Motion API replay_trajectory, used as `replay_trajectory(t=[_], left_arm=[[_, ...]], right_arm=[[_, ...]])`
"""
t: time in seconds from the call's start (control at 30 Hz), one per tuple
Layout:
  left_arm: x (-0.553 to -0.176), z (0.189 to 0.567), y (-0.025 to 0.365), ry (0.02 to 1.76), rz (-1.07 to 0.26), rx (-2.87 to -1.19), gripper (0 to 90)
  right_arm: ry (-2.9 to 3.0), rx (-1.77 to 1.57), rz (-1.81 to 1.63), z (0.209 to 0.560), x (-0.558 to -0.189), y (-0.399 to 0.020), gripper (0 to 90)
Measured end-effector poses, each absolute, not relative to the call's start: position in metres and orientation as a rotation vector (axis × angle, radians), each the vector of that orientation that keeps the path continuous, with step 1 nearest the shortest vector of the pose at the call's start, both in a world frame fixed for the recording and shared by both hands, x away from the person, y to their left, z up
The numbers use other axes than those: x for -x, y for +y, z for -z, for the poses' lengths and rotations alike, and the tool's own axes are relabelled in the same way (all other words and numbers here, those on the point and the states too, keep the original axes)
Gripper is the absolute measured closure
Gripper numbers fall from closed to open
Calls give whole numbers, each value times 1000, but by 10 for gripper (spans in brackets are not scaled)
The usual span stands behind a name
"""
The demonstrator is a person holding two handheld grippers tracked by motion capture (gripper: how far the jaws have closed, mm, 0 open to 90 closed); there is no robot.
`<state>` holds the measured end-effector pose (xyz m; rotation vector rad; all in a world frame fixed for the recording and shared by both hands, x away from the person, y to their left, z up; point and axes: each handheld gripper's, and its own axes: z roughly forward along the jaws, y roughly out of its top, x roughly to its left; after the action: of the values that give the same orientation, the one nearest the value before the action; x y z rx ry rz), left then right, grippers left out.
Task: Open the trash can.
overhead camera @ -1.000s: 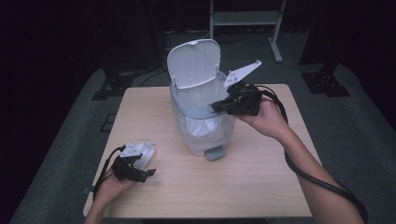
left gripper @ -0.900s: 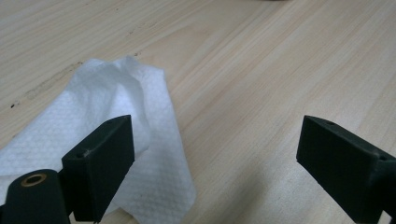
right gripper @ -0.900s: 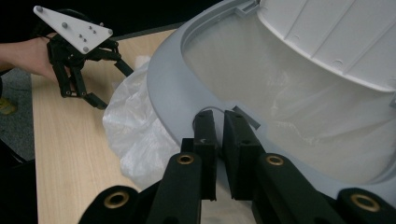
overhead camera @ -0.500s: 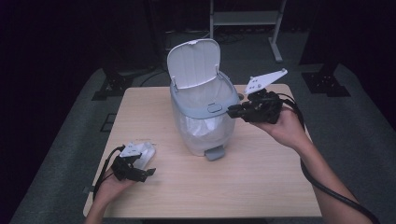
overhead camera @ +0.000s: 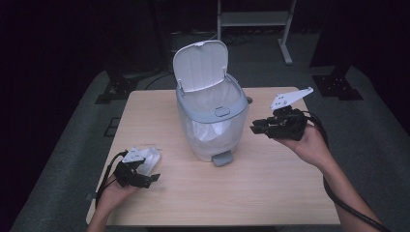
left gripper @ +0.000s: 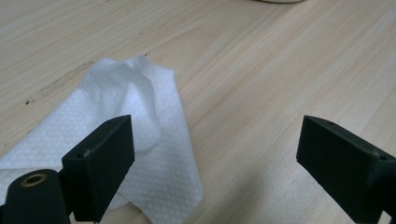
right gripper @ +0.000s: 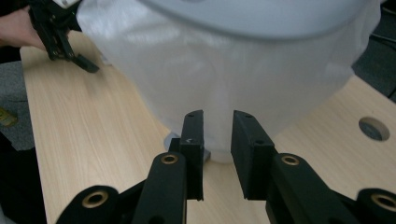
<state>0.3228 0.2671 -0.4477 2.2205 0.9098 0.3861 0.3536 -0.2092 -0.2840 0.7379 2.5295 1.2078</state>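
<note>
While the left gripper (overhead camera: 145, 178) rests low on the near left part of the pale wooden table (overhead camera: 270, 193), its black jaws stand wide apart with nothing pressed between them, and the crumpled white embossed paper towel (left gripper: 135, 140) lies flat on the wood just ahead of it. In the left gripper view the towel sits toward the left jaw, partly behind that jaw's tip, so the gap is centred on bare wood to the towel's right; the towel's long axis runs slantwise from the near left corner away toward the middle. By my reading a small shift leftward would be needed before closing. This gripper is by far the nearer of the two to the towel. Farther back, mid-table, stands the translucent white pedal bin (overhead camera: 212, 121) with a grey rim, a plastic liner and its lid tipped open, well apart from the towel. To the bin's right, the right gripper (overhead camera: 258, 128) points at the bin's side with its jaws slightly parted, having just been opening, nothing between them.
</note>
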Motion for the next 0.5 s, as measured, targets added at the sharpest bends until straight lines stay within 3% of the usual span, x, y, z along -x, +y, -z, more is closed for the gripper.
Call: replay_trajectory(t=[0.5], left_arm=[[-323, 449, 267, 914, -393, -2218, 103]], right_arm=[[2531, -847, -1225, 332, -348, -235, 687]])
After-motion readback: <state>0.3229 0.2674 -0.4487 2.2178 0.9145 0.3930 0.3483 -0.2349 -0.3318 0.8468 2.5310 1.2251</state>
